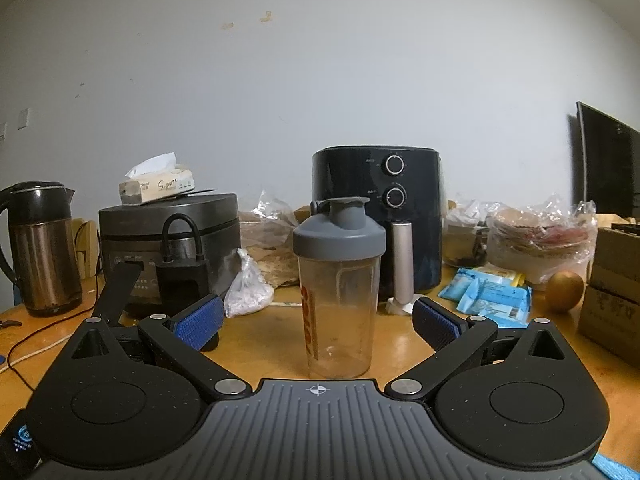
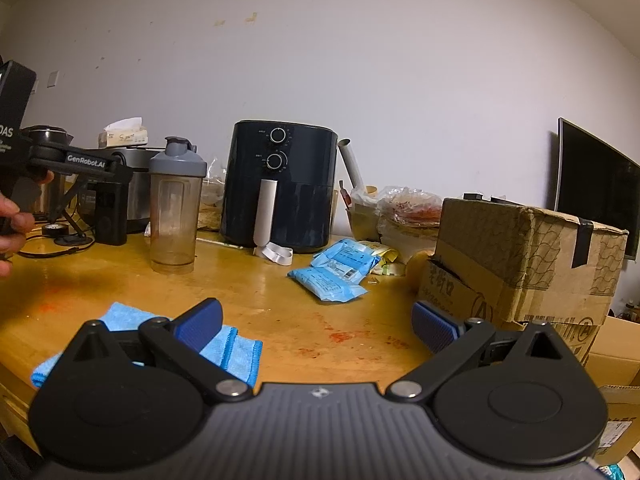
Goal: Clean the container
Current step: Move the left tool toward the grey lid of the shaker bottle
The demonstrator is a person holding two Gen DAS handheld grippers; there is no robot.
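Two grippers, both with jaws spread wide and holding nothing.

Left gripper (image 1: 318,322): aimed straight at shaker bottle (image 1: 338,288), which stands upright on wooden bench (image 1: 264,344), centred between the blue pads (image 1: 200,320) but ahead of them, untouched. Grey lid on, flip cap shut; clear body with red lettering down one side, seemingly empty.

Right gripper (image 2: 316,320): low over bench near edge, well apart from bottle, which sits far left in that view.

Seen from left wrist only: brown kettle (image 1: 38,248) at far left, round brown fruit (image 1: 565,286) at right, black adapter with looped cable (image 1: 182,264) before rice cooker (image 1: 168,236).

Seen from right wrist only: folded blue cloth (image 2: 236,354) lying flat on bench, partly beneath left pad of that gripper; red stains (image 2: 344,336) on bench surface; large cardboard box (image 2: 528,256) at right; person's hand (image 2: 12,220) at left edge gripping the other tool.

Common to both: black air fryer (image 1: 378,224) behind bottle, tissue box (image 1: 160,186) atop cooker, blue packets (image 1: 492,296), dark screen (image 1: 608,160) at right.
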